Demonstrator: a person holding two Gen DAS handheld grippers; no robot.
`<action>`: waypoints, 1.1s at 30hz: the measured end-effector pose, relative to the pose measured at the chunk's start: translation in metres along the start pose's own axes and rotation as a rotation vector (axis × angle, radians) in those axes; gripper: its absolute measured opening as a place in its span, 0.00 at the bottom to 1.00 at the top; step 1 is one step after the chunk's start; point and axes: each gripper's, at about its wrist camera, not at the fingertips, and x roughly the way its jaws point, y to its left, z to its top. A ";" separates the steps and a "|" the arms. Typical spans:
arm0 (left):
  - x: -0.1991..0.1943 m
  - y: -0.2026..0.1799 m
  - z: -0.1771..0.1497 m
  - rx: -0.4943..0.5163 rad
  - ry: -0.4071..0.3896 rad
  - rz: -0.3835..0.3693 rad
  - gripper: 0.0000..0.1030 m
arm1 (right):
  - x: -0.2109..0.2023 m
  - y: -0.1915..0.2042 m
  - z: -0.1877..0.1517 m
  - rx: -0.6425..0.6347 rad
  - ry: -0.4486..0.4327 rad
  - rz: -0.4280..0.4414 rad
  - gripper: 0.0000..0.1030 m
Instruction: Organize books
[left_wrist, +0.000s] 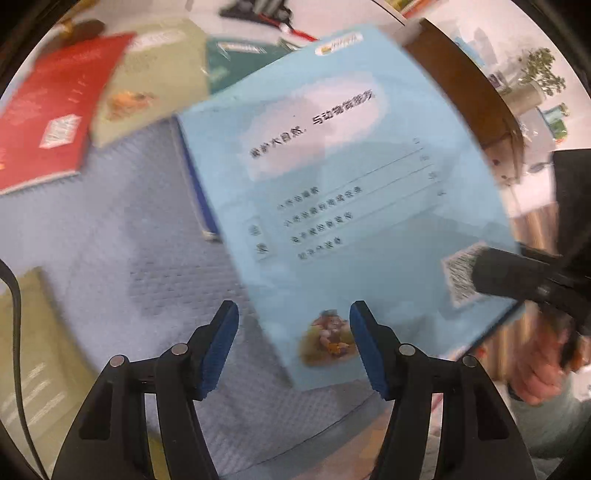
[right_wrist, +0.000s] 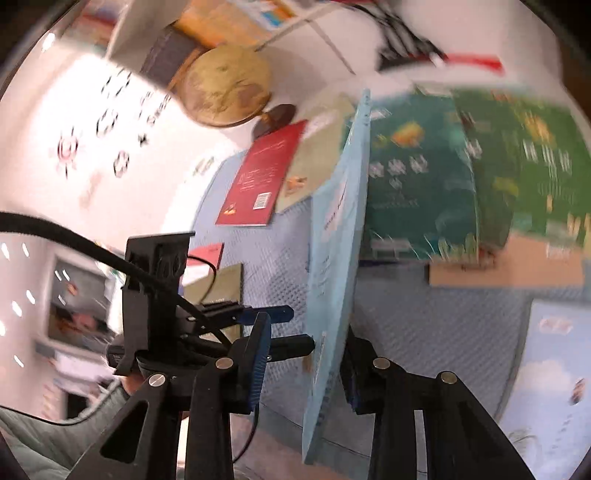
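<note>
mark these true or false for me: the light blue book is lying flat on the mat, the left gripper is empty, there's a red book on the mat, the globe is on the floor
1. The light blue book lies flat on the mat. False: it is lifted and tilted, between the right gripper's fingers.
2. The left gripper is empty. True: open, clear of the book.
3. A red book lies on the mat. True.
4. The globe is on the floor. False: it stands on the white tabletop behind the books.

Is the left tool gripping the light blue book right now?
No, the left tool stands open, its pads clear of the light blue book.
</note>
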 end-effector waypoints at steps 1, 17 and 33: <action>-0.008 0.003 -0.003 -0.011 -0.022 0.017 0.58 | -0.001 0.014 0.002 -0.034 -0.001 0.004 0.33; -0.148 0.131 -0.103 -0.399 -0.251 0.340 0.58 | 0.081 0.104 -0.020 -0.158 0.212 0.155 0.55; -0.066 0.088 -0.058 -0.259 -0.133 0.248 0.59 | 0.148 0.062 -0.019 -0.132 0.183 -0.325 0.36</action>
